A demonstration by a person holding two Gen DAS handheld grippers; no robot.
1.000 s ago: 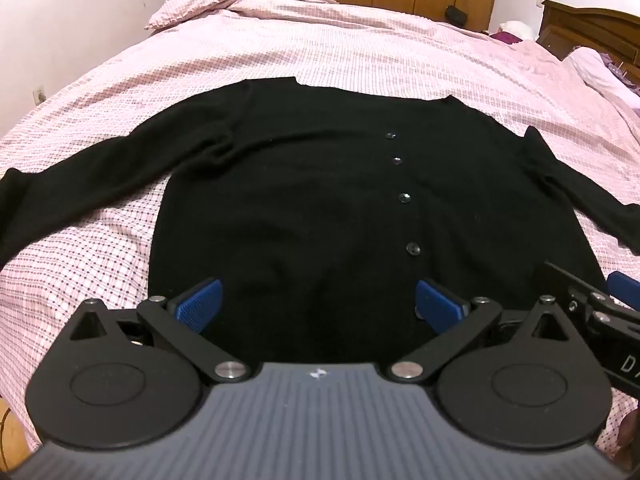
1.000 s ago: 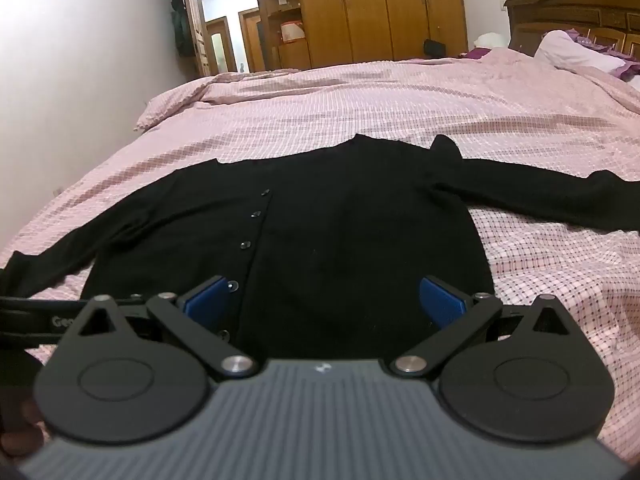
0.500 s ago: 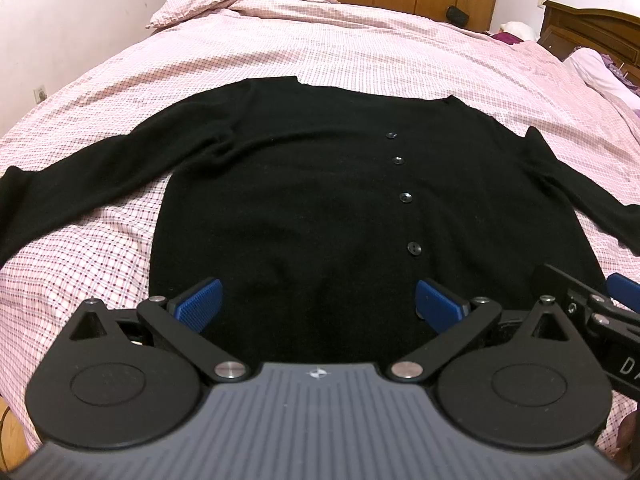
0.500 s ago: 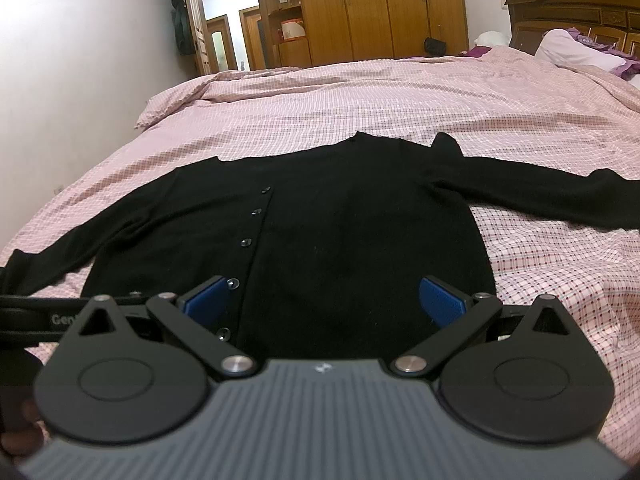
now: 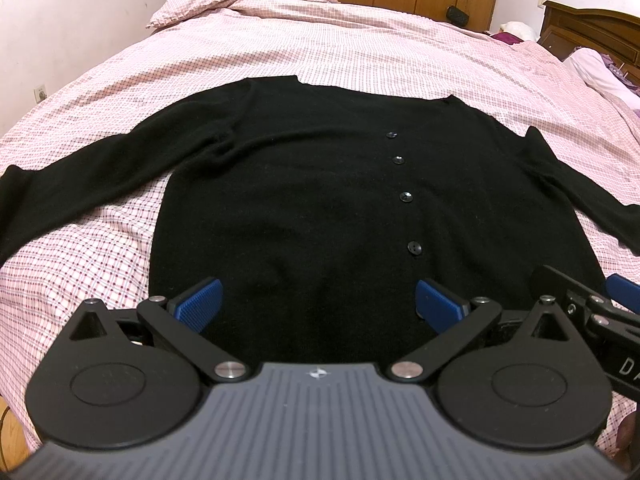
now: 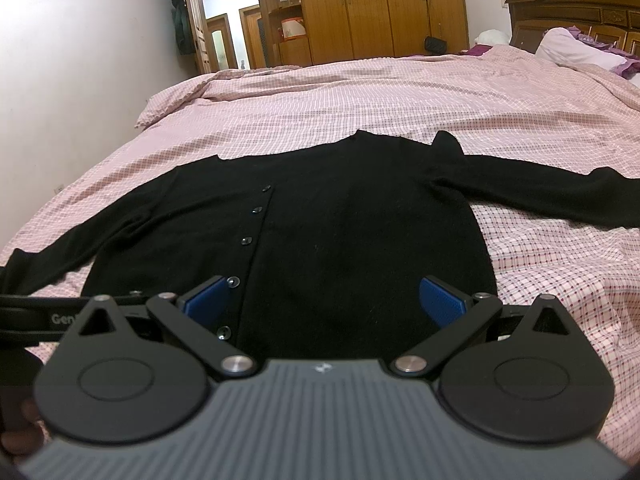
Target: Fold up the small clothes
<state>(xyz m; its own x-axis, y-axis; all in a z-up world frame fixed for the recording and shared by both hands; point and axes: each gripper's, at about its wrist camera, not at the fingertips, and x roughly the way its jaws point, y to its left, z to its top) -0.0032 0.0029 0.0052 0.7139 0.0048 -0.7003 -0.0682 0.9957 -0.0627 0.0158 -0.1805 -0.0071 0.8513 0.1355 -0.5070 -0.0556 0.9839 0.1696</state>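
black cardigan: laid flat and buttoned on the bed, sleeves spread to left and right, hem at the near edge. left gripper: held over the hem, fingers spread wide, nothing gripped. right gripper: held beside it over the hem's right part, fingers likewise spread. wardrobe: seen at the far wall.

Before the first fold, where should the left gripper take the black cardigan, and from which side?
Probably the cuff of the left sleeve, approached from the bed's outer left side. That sleeve lies stretched away from the black cardigan, with pink bedspread bare around it, so the open left gripper could pinch it cleanly and carry it across the body.
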